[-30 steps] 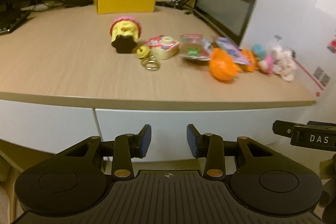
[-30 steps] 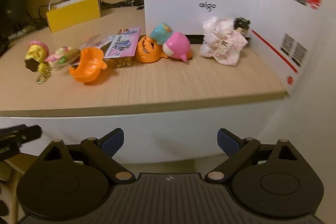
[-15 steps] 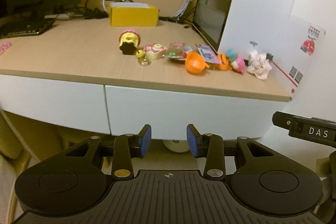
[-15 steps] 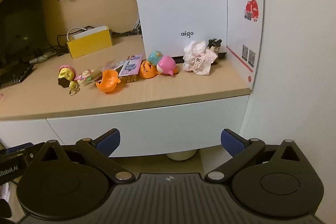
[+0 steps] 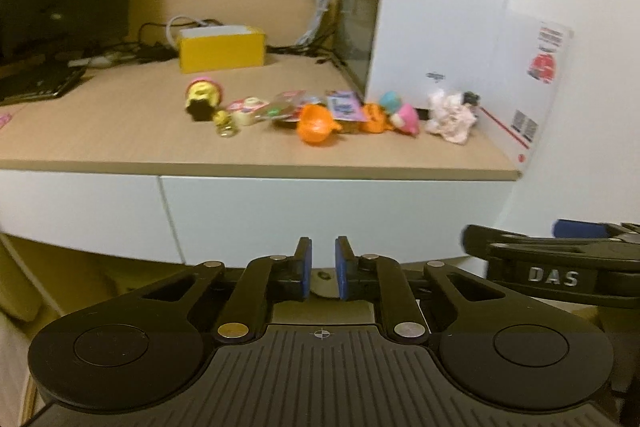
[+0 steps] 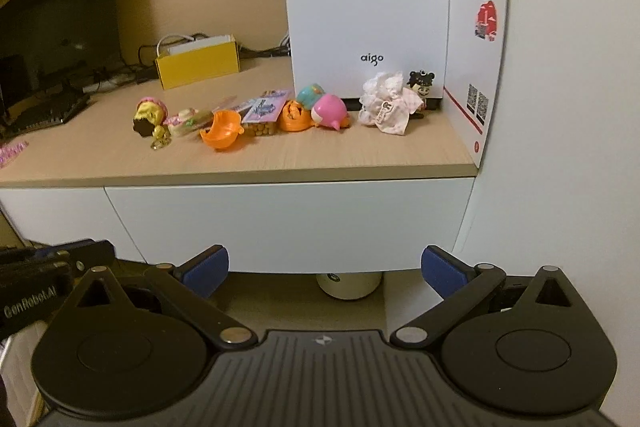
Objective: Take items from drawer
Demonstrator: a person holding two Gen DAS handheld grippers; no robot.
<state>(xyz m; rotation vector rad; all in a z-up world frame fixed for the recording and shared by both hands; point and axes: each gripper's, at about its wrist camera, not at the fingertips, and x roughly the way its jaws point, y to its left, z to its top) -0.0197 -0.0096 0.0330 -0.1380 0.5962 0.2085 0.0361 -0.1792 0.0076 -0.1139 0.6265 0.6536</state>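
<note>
White drawer front [image 6: 288, 223] stood shut ahead of both tools, under the desk [image 6: 320, 157] edge, toys [image 6: 224, 129] lined above it. The left hand-held gripper [image 5: 321, 269] was closing on nothing, its jaws narrow; the right hand-held gripper [image 6: 325, 269] gaped wide, empty.

Wooden desk [image 6: 360, 155] against white wall [image 6: 560, 107] (dim, warm light)
</note>
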